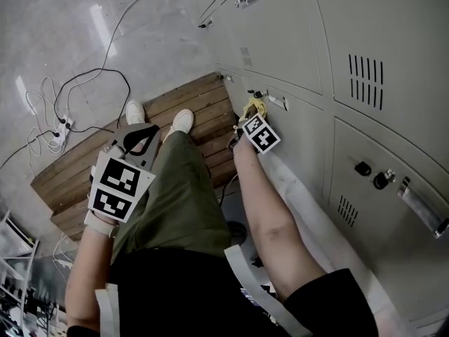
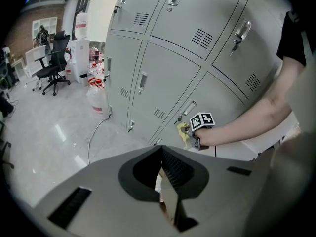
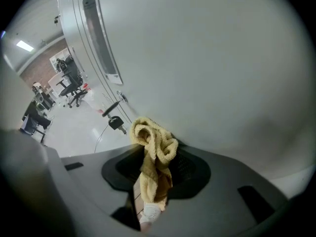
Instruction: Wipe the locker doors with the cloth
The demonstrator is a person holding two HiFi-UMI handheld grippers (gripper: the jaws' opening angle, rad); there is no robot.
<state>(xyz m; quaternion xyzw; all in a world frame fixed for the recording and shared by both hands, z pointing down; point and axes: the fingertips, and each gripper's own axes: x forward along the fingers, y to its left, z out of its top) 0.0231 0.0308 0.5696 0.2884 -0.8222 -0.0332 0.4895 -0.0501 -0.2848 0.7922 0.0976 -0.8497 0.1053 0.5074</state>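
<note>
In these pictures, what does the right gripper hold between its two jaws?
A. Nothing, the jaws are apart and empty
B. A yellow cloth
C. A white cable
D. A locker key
B: in the right gripper view the right gripper is shut on a bunched yellow cloth, which it holds up against the grey locker door.

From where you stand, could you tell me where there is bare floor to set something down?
The grey floor between the looping cables and the lockers is bare. So is the wooden platform's left end, away from the lockers. It is crowded by the power strip, where cables tangle, and around the shoes on the platform.
</note>
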